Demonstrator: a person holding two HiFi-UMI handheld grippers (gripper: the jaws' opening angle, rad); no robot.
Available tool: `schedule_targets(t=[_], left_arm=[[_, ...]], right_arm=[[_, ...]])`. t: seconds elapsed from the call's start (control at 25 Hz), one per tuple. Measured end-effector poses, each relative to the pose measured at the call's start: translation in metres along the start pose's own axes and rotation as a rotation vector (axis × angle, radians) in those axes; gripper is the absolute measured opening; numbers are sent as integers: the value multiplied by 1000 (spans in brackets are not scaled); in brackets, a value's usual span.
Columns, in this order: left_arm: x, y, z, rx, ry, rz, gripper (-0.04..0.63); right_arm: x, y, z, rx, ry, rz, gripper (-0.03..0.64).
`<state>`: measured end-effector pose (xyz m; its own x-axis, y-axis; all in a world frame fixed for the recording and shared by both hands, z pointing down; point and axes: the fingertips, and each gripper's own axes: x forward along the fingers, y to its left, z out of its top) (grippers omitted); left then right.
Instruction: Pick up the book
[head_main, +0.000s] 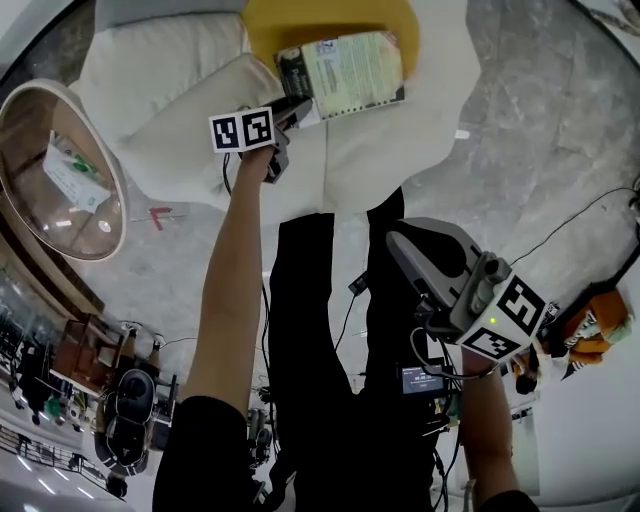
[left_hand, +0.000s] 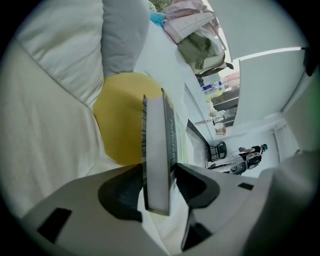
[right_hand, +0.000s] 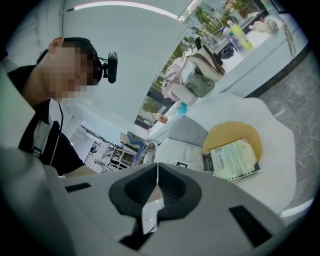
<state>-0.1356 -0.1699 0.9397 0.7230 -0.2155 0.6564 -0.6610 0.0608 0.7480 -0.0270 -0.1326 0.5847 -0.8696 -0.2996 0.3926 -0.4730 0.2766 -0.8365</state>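
Observation:
The book (head_main: 345, 65), with a pale green cover and a dark spine, is in front of a yellow round cushion (head_main: 300, 22) on a white armchair (head_main: 170, 90). My left gripper (head_main: 292, 112) is shut on the book's near edge. In the left gripper view the book (left_hand: 157, 145) stands edge-on between the two pads, which press on both its faces. My right gripper (head_main: 402, 250) hangs lower right, away from the chair, and its jaws (right_hand: 157, 172) meet with nothing between them. From there the book (right_hand: 232, 159) shows on the cushion (right_hand: 235, 132).
A grey pillow (right_hand: 187, 131) leans at the armchair's back. A round glass-topped table (head_main: 50, 170) stands to the left of the chair. The person's dark trousers (head_main: 330, 330) fill the middle below it, and cables trail on the marble floor (head_main: 540, 120).

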Motion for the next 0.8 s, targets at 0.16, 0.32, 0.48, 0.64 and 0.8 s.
schedule_targets(t=[0.16, 0.32, 0.48, 0.64, 0.8], left_arm=[[-9, -16, -4, -12, -15, -16, 208], [-21, -41, -14, -19, -40, -41, 191], [-29, -52, -18, -30, -65, -52, 186], [-37, -60, -21, -60, -91, -60, 184], [-45, -77, -26, -79, -123, -73, 183]], right_arm=[[-8, 12, 0, -10, -5, 12, 18], [-24, 27, -4, -28, -8, 22, 18], [-29, 34, -2, -40, -15, 23, 18], [-36, 40, 2, -55, -20, 21, 18], [-52, 50, 2, -71, -31, 20, 18]])
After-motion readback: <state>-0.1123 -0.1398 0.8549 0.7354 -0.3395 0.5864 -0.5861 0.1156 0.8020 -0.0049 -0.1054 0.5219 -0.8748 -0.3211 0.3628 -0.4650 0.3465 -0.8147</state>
